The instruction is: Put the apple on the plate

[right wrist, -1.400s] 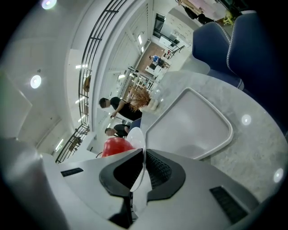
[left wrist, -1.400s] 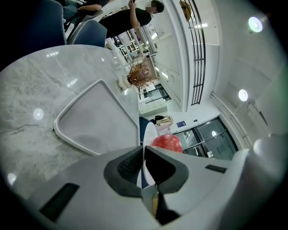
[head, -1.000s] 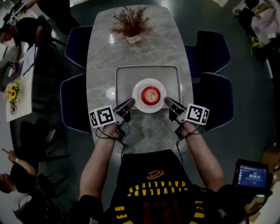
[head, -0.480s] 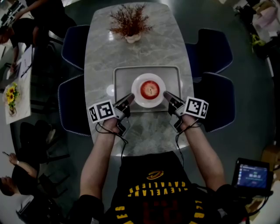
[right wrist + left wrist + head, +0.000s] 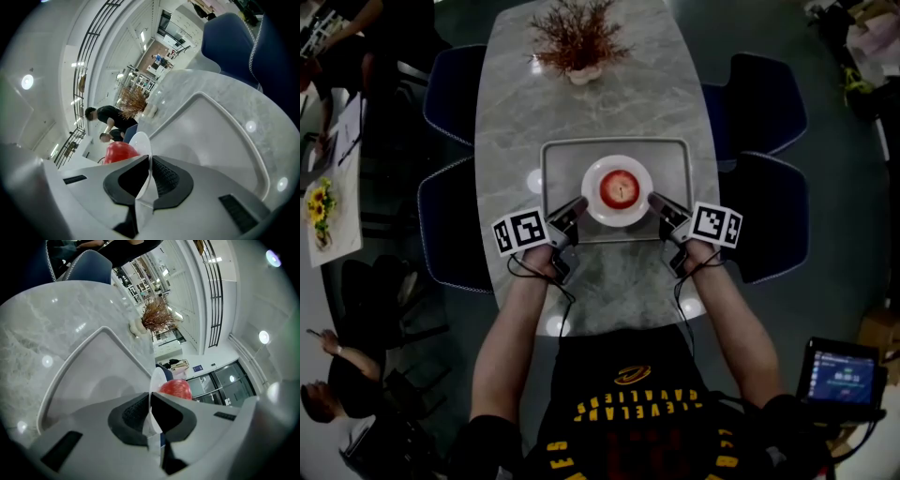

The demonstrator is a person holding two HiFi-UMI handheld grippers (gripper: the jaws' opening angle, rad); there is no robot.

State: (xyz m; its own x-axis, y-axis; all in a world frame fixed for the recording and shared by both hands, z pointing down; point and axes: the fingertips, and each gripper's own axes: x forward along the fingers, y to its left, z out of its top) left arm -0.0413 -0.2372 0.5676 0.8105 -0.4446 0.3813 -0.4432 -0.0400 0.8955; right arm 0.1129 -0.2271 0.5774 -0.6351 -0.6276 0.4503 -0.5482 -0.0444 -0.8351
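Head view: the person stands at the near end of a marble table [image 5: 600, 103], both forearms stretched forward and bent slightly inward, so that the two tools meet the same dish from opposite sides. The left gripper [image 5: 579, 203] points up and to the right, its marker cube [image 5: 517, 232] trailing near the wrist. The right gripper [image 5: 653, 199] mirrors it, pointing up and to the left, with its own cube [image 5: 715, 225] behind. Between them sits the white plate [image 5: 591, 197], and the red apple [image 5: 619, 188] lies in its middle. The plate is over the grey tray [image 5: 558, 159], near that tray's front edge.

In the left gripper view, the left gripper [image 5: 150, 404] has its dark pads closed narrowly on the plate's [image 5: 157, 378] thin rim, which runs edge-on between them. The apple [image 5: 176, 387] shows just past the upper jaw, and the tray [image 5: 93, 366] spreads out below. A soft shadow lies on the tray floor beside the plate.

The right gripper view shows the same grasp from the other side. The right gripper [image 5: 150, 171] pinches the plate [image 5: 140, 140] at its rim, the apple [image 5: 119, 151] sits behind it, and the tray [image 5: 220, 126] lies beneath.

A vase of dried twigs [image 5: 578, 42] stands at the table's far end, and dark blue chairs [image 5: 450, 94] flank the table.
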